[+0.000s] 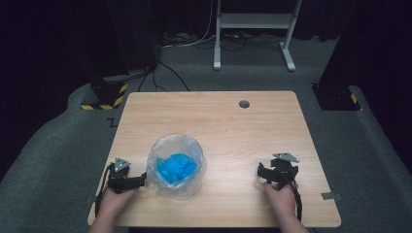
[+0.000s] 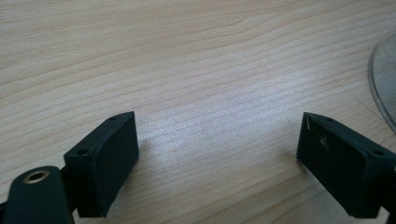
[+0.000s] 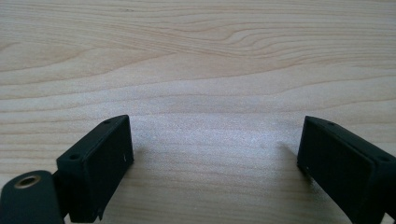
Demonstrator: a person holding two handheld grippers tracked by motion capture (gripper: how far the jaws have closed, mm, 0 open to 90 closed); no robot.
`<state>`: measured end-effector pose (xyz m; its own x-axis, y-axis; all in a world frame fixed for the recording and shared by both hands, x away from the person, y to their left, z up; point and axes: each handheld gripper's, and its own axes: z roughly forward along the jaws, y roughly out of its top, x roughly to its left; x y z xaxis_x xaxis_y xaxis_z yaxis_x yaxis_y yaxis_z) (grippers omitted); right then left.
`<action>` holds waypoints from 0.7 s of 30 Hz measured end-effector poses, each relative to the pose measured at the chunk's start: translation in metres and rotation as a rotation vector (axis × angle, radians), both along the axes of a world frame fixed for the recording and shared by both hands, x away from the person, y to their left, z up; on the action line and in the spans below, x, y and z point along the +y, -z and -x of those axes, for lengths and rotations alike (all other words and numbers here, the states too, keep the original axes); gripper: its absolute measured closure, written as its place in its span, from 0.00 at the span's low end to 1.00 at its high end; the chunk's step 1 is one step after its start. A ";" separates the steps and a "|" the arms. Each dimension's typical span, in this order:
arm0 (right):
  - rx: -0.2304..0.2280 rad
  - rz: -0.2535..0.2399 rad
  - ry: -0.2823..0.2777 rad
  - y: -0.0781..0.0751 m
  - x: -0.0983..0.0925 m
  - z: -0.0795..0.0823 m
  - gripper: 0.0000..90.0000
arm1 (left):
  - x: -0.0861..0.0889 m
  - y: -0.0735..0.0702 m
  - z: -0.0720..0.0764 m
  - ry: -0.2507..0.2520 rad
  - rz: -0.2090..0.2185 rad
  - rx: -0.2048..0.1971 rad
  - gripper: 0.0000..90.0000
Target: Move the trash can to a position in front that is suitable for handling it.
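A clear plastic cup lined with a thin plastic bag (image 1: 176,166) stands on the wooden table (image 1: 218,126), left of the middle near the front. Crumpled blue material (image 1: 176,167) lies inside it. My left gripper (image 1: 127,180) rests on the table just left of the cup, held by a hand. In the left gripper view my left gripper (image 2: 217,149) is open over bare wood, and the cup's clear rim (image 2: 384,79) curves in at the right edge. My right gripper (image 1: 277,174) sits at the front right, apart from the cup. The right gripper view has my right gripper (image 3: 215,149) open with nothing between the jaws.
A round cable hole (image 1: 244,104) sits near the table's far edge. A small grey tab (image 1: 331,196) lies at the front right corner. Beyond the table are grey carpet, a white desk frame (image 1: 252,29), cables, and black stands with yellow-black tape (image 1: 104,97).
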<state>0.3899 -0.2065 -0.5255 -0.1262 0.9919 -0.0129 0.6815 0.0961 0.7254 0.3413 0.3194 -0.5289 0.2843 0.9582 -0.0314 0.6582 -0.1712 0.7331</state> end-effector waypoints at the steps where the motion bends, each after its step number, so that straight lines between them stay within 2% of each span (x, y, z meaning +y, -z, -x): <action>1: 0.000 0.000 0.000 0.000 0.000 0.000 0.11 | 0.000 0.000 0.000 -0.001 -0.007 0.000 0.14; 3: 0.000 -0.001 0.000 0.000 0.000 0.000 0.11 | -0.002 0.000 0.000 -0.003 -0.021 -0.001 0.15; 8: -0.001 0.000 -0.002 0.000 0.000 0.000 0.11 | -0.002 0.000 0.000 -0.006 -0.026 0.001 0.14; 15: -0.007 0.004 -0.037 0.000 -0.002 0.002 0.14 | -0.003 0.000 -0.001 -0.002 -0.026 0.001 0.14; 17: -0.015 0.020 -0.049 -0.002 -0.001 0.004 0.14 | -0.003 -0.001 -0.001 0.000 -0.028 0.005 0.14; 18: -0.042 0.013 -0.075 -0.007 0.002 0.004 0.14 | -0.003 -0.001 -0.002 0.010 -0.031 0.008 0.15; 20: -0.050 0.002 -0.080 -0.010 0.003 0.005 0.14 | -0.004 -0.002 -0.001 0.010 -0.036 0.004 0.15; 21: -0.082 -0.008 -0.094 -0.015 0.006 0.006 0.14 | -0.005 -0.003 -0.001 0.009 -0.040 0.004 0.15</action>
<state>0.3842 -0.2004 -0.5102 -0.2175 0.9759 -0.0188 0.6080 0.1505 0.7796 0.3419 0.3144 -0.5260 0.2925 0.9563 0.0055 0.6592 -0.2058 0.7232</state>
